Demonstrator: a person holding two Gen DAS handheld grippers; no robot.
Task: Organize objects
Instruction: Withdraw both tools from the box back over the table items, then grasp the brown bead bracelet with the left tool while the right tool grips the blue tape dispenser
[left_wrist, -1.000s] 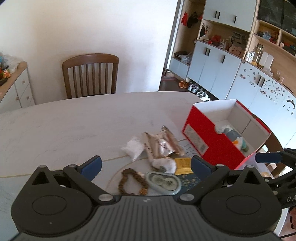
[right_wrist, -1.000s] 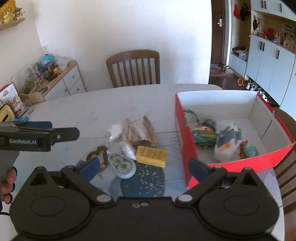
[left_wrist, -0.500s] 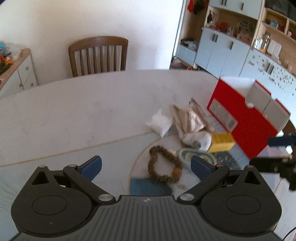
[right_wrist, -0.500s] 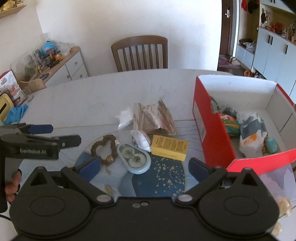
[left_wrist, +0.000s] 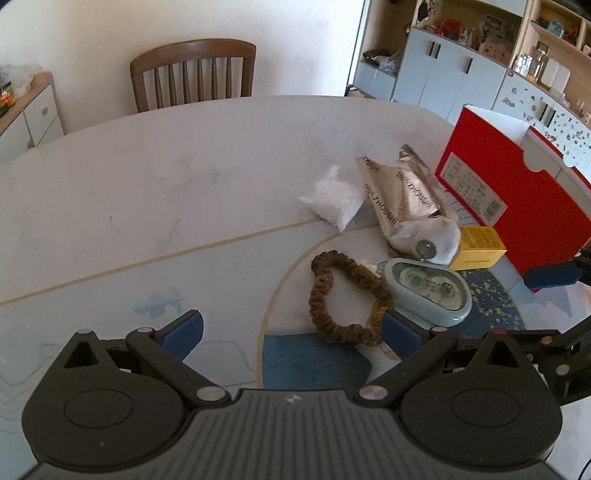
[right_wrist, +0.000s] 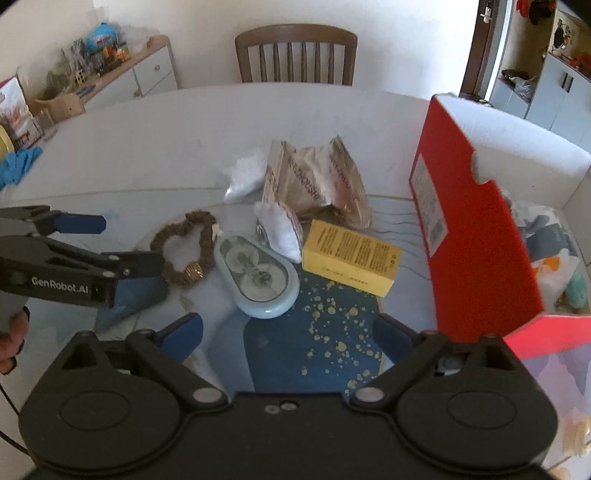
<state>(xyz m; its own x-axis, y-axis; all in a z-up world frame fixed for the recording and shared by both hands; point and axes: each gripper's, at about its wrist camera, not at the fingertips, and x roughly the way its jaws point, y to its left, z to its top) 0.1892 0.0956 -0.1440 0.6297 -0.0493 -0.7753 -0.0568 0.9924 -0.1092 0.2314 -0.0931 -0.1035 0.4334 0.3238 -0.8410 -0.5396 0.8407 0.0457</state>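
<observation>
A brown bead bracelet (left_wrist: 319, 291) (right_wrist: 207, 243) lies on the table just ahead of my left gripper (left_wrist: 291, 332) (right_wrist: 110, 243), which is open and empty. Beside the bracelet sit a light-blue oval case (left_wrist: 428, 291) (right_wrist: 258, 275), a white pouch (right_wrist: 279, 230), a yellow box (left_wrist: 478, 247) (right_wrist: 351, 256), a crumpled foil bag (left_wrist: 402, 192) (right_wrist: 314, 181) and a white packet (left_wrist: 334, 201). My right gripper (right_wrist: 290, 332) hovers close to the oval case, its jaws closing with nothing between them. The red box (left_wrist: 509, 199) (right_wrist: 476, 236) stands to the right and holds several items.
A wooden chair (left_wrist: 192, 74) (right_wrist: 295, 55) stands at the table's far side. A sideboard (right_wrist: 122, 70) with clutter is at the left, and cabinets (left_wrist: 443, 74) line the right wall. Blue gloves (right_wrist: 18, 166) lie at the table's left edge.
Both grippers have come down toward the table, so the objects look nearer. The left view has swung left, and the bracelet now lies by its right finger.
</observation>
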